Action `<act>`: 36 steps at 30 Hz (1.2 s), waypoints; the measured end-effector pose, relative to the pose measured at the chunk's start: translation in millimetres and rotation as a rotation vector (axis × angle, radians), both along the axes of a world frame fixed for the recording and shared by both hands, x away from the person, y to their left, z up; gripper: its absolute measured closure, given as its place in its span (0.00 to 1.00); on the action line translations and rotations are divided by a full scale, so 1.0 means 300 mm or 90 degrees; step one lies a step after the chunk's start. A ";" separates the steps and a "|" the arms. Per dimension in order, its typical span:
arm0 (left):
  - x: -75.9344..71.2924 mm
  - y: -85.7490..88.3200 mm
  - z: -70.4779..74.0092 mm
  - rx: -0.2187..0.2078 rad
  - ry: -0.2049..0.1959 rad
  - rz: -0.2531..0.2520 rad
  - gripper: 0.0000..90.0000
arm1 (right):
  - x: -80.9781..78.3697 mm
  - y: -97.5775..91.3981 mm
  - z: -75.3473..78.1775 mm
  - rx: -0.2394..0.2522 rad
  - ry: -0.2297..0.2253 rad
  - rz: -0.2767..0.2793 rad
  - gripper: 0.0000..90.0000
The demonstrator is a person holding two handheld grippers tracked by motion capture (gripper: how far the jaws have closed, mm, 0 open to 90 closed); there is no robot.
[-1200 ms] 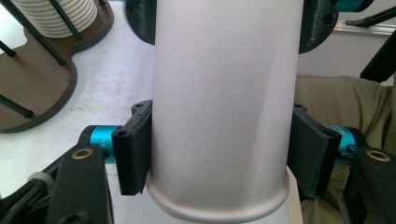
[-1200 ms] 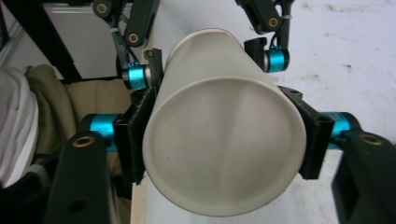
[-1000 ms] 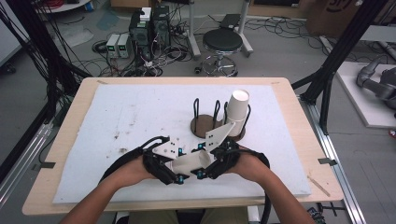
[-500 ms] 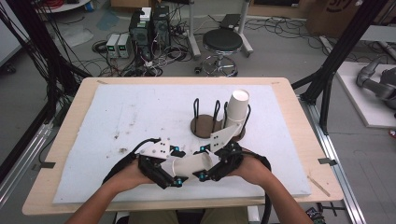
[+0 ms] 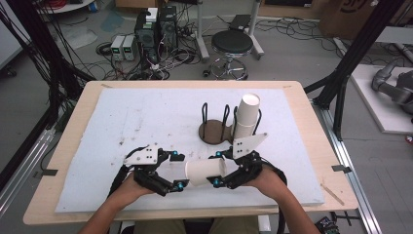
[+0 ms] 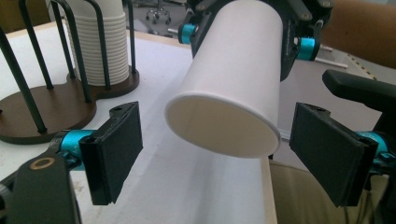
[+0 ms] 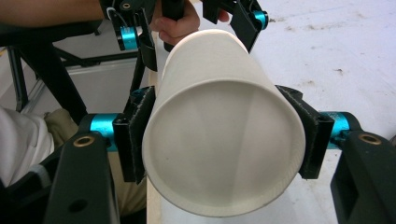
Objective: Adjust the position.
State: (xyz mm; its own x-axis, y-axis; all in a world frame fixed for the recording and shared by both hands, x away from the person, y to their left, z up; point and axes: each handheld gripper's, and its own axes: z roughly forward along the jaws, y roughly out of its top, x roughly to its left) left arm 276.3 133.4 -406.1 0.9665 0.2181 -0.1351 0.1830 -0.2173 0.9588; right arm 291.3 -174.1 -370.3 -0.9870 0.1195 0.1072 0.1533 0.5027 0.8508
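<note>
A white paper cup [image 5: 204, 171] lies level in the air over the near part of the white mat, between my two grippers. My right gripper [image 5: 225, 170] is shut on it, its pads [image 7: 135, 135] pressing both sides of the cup [image 7: 224, 154]. My left gripper [image 5: 176, 171] is open; its jaws have just been opening. In the left gripper view the cup's [image 6: 233, 93] rimmed end sits between and slightly beyond the pads [image 6: 114, 149], touching neither.
A black wire cup holder on a brown wooden base [image 5: 214, 130] stands mid-table, with a tall stack of white cups [image 5: 247, 117] in its right slot and the left slot bare. The mat's front edge runs close below the hands.
The left gripper's jaws have opened off the cup and that hand has drawn away to the left. Both hands have come closer to the table's near edge.
</note>
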 end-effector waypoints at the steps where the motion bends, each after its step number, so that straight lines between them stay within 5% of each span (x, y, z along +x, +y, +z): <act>1: -0.001 -0.001 -0.002 -0.005 0.002 -0.001 0.19 | -0.003 -0.002 -0.005 0.007 0.004 -0.003 0.38; 15: -0.006 -0.019 -0.017 -0.061 0.014 -0.012 0.19 | -0.020 -0.058 -0.056 0.115 0.011 -0.025 0.38; 36: -0.010 -0.066 -0.010 -0.100 0.008 -0.034 0.19 | -0.022 -0.038 -0.069 0.197 0.039 0.009 0.38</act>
State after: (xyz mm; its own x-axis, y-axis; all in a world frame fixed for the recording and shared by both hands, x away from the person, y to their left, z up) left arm 273.3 113.7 -409.0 0.9744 0.1412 -0.1747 0.1865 -0.0752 0.9796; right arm 284.7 -185.7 -391.1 -0.9790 0.0576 0.1955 0.2035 0.2244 0.9530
